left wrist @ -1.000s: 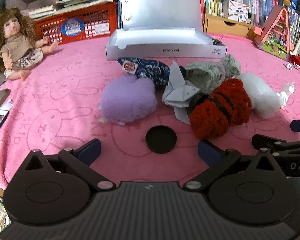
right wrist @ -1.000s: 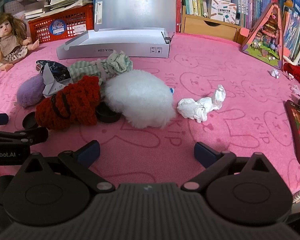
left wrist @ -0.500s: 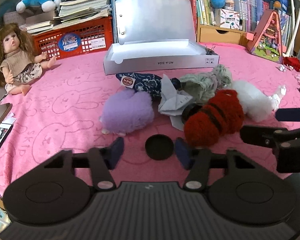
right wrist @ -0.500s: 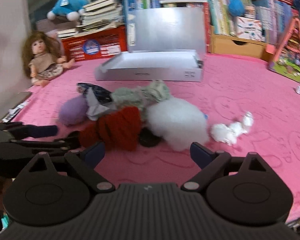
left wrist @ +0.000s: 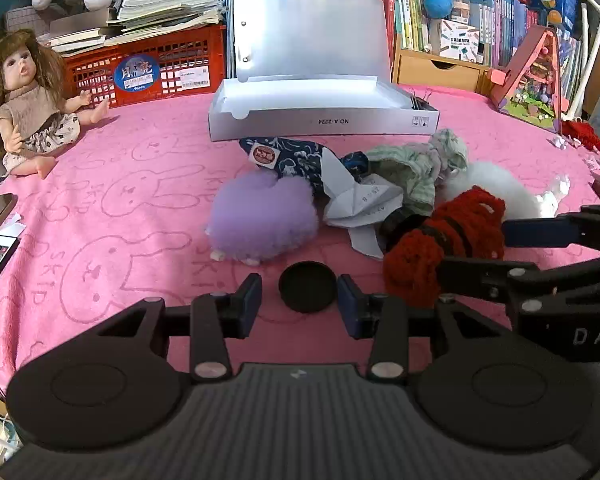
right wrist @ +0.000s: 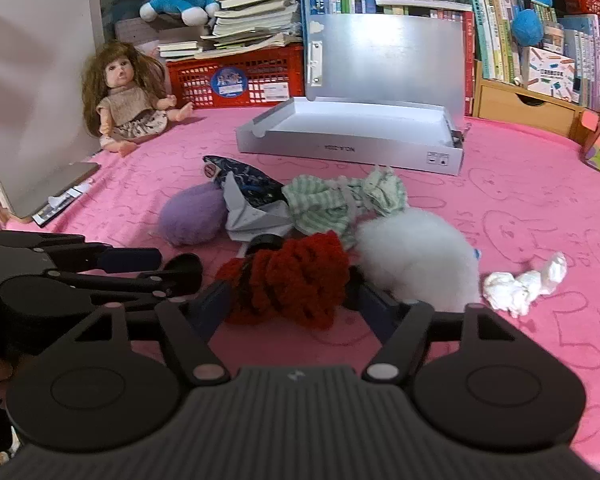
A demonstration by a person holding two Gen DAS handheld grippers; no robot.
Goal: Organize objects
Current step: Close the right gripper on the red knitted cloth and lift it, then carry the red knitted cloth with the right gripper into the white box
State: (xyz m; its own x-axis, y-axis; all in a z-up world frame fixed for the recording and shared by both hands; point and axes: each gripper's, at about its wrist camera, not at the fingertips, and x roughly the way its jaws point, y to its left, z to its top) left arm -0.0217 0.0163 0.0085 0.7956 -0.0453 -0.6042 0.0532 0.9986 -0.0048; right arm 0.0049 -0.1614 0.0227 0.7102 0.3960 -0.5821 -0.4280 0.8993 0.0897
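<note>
Pink blanket point(left wrist: 100, 208) under both my claws: left claw point(left wrist: 299, 300) has been narrowing around the flat black cap point(left wrist: 307, 286), pads not touching; right claw point(right wrist: 288, 300) has been closing astride the red yarn bundle point(right wrist: 292, 280), lying crosswise.

Pink bunny-print cloth point(left wrist: 100, 208) covers the surface. Crowded bookshelves point(left wrist: 480, 12) along top of frame, red crate point(left wrist: 148, 68) stacked with books upper left, wooden drawer unit point(left wrist: 436, 68) upper right.
</note>
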